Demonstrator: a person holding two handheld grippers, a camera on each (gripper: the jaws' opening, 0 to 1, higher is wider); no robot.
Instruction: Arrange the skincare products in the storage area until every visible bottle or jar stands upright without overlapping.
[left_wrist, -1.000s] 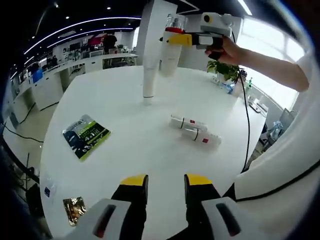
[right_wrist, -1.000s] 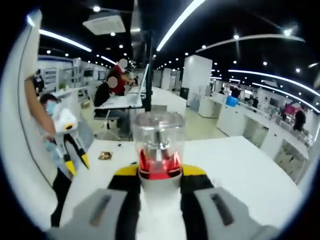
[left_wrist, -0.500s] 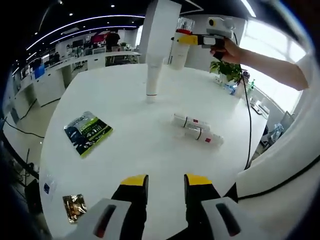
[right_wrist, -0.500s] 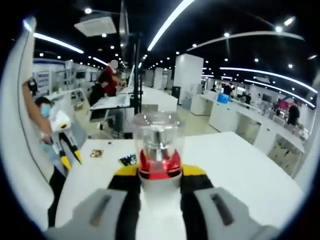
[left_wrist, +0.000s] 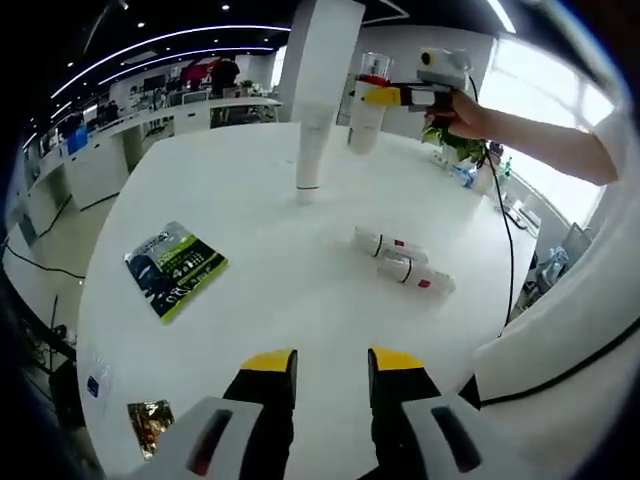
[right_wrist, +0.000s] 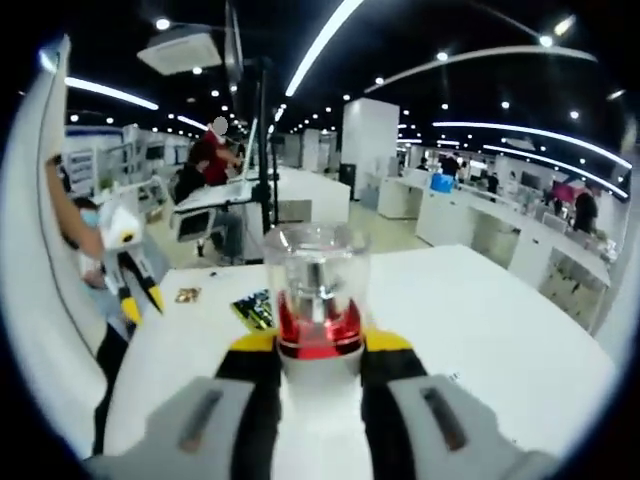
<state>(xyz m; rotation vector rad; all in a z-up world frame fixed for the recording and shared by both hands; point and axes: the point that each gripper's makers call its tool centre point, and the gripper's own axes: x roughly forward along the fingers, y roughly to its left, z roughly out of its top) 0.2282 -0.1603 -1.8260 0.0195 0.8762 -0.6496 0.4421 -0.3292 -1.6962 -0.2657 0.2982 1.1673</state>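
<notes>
right gripper (right_wrist: 320, 345): pinching a pump bottle (right_wrist: 317, 300) between its yellow-tipped jaws — clear cap over a red collar, white body below; in the left gripper view this gripper (left_wrist: 385, 95) is holding the bottle (left_wrist: 367, 115) upright in the air above the far part of the table.
left gripper (left_wrist: 331, 362): hovering over the near part of the table, jaws standing apart with nothing between them.
table (left_wrist: 270, 290): white and round.
tall white tube (left_wrist: 311, 155): standing upright, just beside the held bottle.
two small white bottles (left_wrist: 402, 258): lying on their sides, touching side by side — right of centre.
green packet (left_wrist: 175, 268): lying flat at left.
small foil sachet (left_wrist: 149, 423): lying near the table's edge.
</notes>
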